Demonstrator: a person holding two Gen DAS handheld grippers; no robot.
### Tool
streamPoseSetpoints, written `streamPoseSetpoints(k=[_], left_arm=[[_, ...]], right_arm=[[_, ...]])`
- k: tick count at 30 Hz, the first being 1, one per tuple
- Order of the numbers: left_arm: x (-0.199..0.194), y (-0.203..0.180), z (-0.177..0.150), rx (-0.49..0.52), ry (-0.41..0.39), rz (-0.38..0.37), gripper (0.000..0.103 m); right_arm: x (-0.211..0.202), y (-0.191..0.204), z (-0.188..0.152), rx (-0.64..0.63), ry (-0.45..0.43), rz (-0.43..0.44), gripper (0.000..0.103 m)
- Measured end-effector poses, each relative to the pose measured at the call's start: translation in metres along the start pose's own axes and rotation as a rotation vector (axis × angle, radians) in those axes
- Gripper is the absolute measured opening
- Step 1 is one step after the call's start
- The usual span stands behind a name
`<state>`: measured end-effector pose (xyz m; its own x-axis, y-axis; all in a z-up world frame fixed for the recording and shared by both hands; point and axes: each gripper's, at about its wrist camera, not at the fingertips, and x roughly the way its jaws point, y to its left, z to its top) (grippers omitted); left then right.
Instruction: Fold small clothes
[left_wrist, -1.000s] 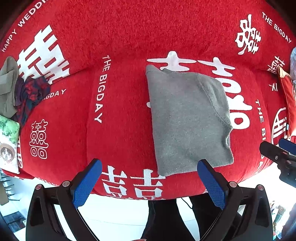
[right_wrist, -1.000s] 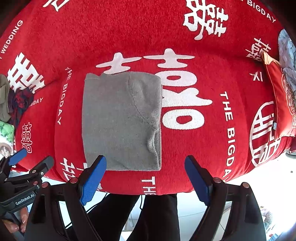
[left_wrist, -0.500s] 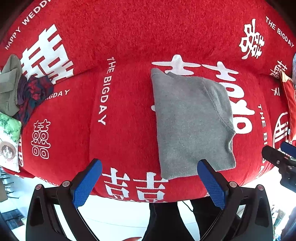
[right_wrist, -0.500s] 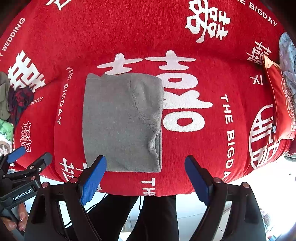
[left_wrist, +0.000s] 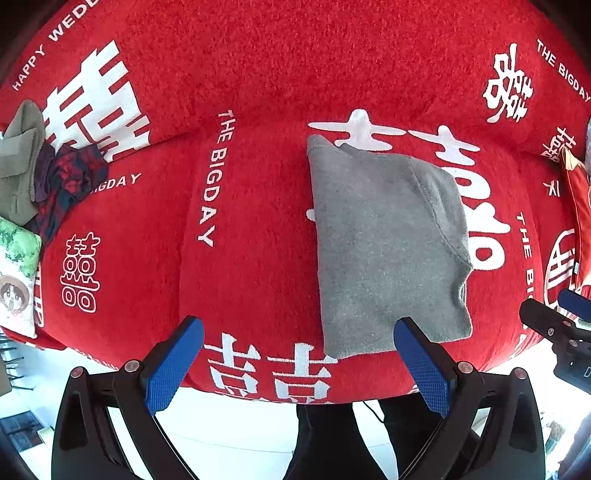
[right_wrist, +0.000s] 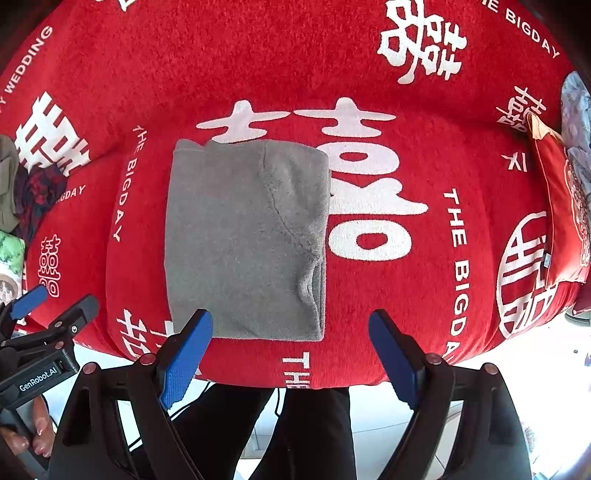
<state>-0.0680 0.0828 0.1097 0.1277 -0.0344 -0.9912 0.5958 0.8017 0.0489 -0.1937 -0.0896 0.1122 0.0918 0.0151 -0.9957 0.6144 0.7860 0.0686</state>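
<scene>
Folded grey fleece garment (left_wrist: 384, 243) lies flat on red plush cover with white lettering (left_wrist: 258, 74), near its front edge. My left tongs (left_wrist: 297, 363) hover above, blue pads spread wide, empty. My right tongs (right_wrist: 290, 356) likewise wide, holding nothing. Heap of olive and dark plaid clothes (left_wrist: 40, 177) at far left.

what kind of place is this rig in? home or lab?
Most likely a home living room. The grey folded garment lies on a sofa under a red wedding-print cover, with a red cushion at one end and a cartoon-print pillow beside a pile of clothes at the other.
</scene>
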Motion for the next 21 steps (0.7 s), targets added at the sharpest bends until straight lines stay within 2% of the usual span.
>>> streamPoseSetpoints(k=[21], left_arm=[[0.0034,-0.0009,0.0025,-0.012,0.008,0.0,0.103]], right_arm=[[0.0013,0.0014,0.0009,-0.005,0.0,0.004,0.088]])
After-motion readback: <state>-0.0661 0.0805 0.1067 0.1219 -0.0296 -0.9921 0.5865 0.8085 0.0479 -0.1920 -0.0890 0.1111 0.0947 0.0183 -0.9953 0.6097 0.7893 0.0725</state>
